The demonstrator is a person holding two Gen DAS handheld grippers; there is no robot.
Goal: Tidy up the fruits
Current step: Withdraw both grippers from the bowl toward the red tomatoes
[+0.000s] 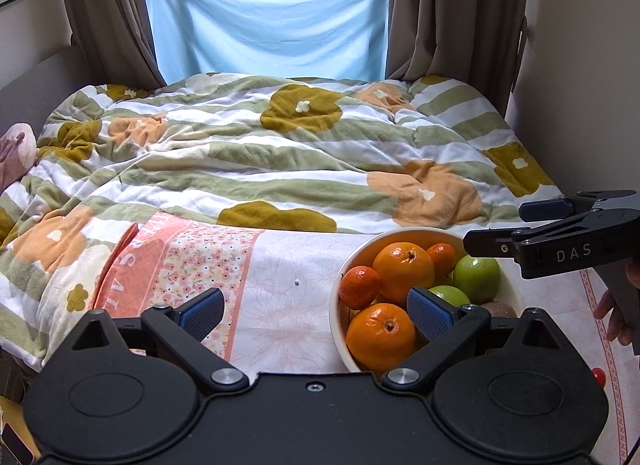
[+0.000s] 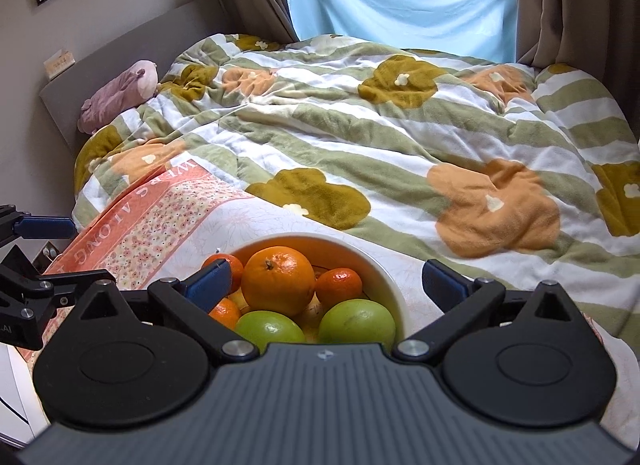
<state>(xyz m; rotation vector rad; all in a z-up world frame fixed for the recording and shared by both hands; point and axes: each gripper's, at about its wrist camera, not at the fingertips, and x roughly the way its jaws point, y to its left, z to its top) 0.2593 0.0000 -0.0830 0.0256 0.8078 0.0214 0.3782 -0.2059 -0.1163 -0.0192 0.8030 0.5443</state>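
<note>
A white bowl (image 1: 345,265) (image 2: 385,278) sits on a flowered cloth and holds large oranges (image 1: 404,271) (image 2: 278,281), small mandarins (image 1: 359,287) (image 2: 339,287), green apples (image 1: 478,279) (image 2: 356,325) and a brown kiwi (image 1: 500,309). My left gripper (image 1: 316,311) is open over the cloth just left of the bowl, with its right pad (image 1: 430,313) above the bowl's near rim. My right gripper (image 2: 326,283) (image 1: 504,227) hangs open above the bowl with nothing gripped. The left gripper (image 2: 60,253) also shows at the left edge of the right wrist view.
The cloth has a pink floral band (image 1: 208,261) on its left. Behind it lies a bed with a green-striped flowered quilt (image 1: 280,153), and a pink plush toy (image 2: 120,95) by the headboard. A person's hand (image 1: 612,317) and a small red object (image 1: 599,376) are at the right.
</note>
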